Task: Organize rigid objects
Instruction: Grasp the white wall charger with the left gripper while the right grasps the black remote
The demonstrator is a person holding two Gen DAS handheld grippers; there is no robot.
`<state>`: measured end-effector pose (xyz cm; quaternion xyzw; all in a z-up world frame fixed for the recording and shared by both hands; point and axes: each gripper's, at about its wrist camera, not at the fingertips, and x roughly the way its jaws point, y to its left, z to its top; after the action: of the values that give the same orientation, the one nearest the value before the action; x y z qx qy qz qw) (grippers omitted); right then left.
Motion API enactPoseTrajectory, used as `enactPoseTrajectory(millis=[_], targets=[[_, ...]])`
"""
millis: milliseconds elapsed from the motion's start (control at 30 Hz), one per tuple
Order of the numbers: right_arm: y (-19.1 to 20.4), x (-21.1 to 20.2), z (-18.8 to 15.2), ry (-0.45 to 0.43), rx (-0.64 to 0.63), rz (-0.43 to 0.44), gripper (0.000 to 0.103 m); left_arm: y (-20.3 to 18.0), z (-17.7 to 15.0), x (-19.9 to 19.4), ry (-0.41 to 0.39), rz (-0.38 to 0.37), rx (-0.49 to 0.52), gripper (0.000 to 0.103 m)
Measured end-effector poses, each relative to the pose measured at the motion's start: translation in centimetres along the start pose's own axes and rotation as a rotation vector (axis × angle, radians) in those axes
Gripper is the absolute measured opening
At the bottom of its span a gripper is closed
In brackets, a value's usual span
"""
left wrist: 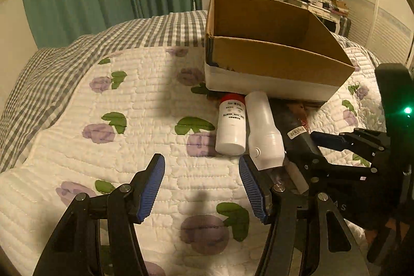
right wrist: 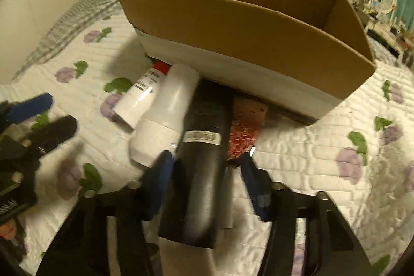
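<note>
Right gripper (right wrist: pixel 207 172) spread wide around the black cylinder (right wrist: pixel 199 172), left pad near its side, right pad apart from it. Cylinder lying on the quilt (right wrist: pixel 297 159), far end against the cardboard box (right wrist: pixel 245 38), beside the white bottle (right wrist: pixel 165 115). Left gripper (left wrist: pixel 201 188) open over bare quilt, holding nothing.

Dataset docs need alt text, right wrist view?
Open right gripper straddles a black cylinder lying on a floral quilt, beside two white bottles and an open cardboard box; left gripper at the left edge.
</note>
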<state>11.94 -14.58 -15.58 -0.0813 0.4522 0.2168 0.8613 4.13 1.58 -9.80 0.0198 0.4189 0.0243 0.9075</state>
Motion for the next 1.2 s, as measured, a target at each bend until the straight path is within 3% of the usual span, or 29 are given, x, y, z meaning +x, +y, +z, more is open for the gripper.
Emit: enactPoseTrajectory(millis=[367,633,833,867,1067,1200], targets=[[-2.1,-4.5,-0.6,-0.085,0.018,-0.055,0.038,-4.5,0.9,1.4,0.038,-0.087,0.058,0.062],[-4.0,-2.6,-1.7,0.024,0.059,-0.054,0.036,-6.8,1.4,5.5,0.109,-0.094,0.083,0.06],[-5.0,-1.2,-1.5,0.052,0.104,-0.014,0.039,-5.4,1.9,8.3,0.176,-0.168,-0.022,0.057],[-5.2,-0.9,-1.4,0.052,0.115,-0.011,0.039,-5.3,1.9,8.3,0.177,-0.185,-0.026,0.052],[-4.8,-1.2,-1.3,0.036,0.1,-0.014,0.034,-5.2,1.4,5.2,0.107,-0.139,0.033,0.052],[-4.2,-3.2,-1.4,-0.015,0.07,-0.023,0.018,-4.8,1.2,2.2,0.057,-0.161,0.022,0.051]])
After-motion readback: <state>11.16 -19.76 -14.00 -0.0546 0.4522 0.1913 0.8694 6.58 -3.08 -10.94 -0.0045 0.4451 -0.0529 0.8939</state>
